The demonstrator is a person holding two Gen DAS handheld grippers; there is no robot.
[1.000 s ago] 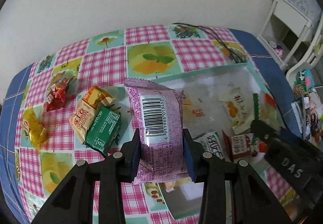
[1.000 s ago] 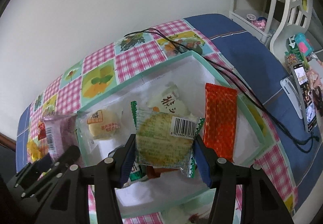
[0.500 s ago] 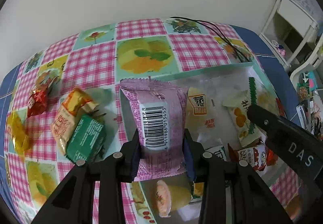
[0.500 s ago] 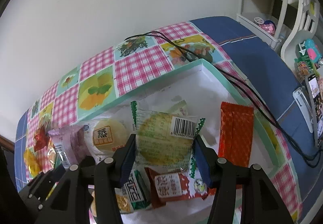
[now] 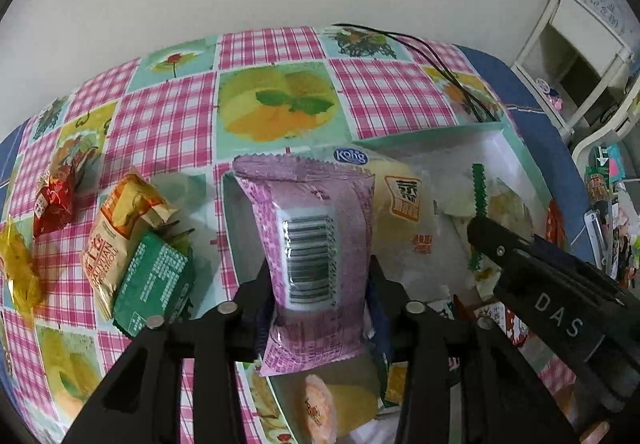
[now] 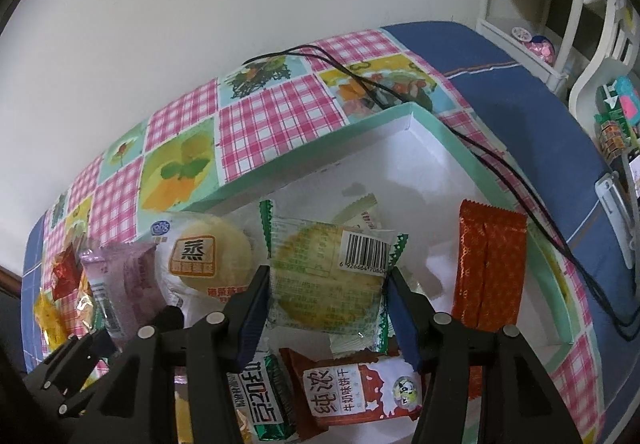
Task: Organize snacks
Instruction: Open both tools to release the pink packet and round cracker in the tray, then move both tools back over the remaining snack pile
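Observation:
My left gripper is shut on a purple snack packet with a barcode, held upright over the left end of the mint-rimmed white box. My right gripper is shut on a clear green-edged cake packet, held over the middle of the same box. The purple packet and left gripper also show at lower left in the right wrist view. In the box lie a round steamed cake packet, an orange bar, a red-white biscuit packet and a green packet.
On the checked tablecloth left of the box lie a green packet, an orange-gold packet, a red candy and a yellow candy. A black cable runs past the box's right side. White shelves stand at the far right.
Both grippers have moved forward and lower over the box with their packets still held. More of the box contents show beneath the right gripper.

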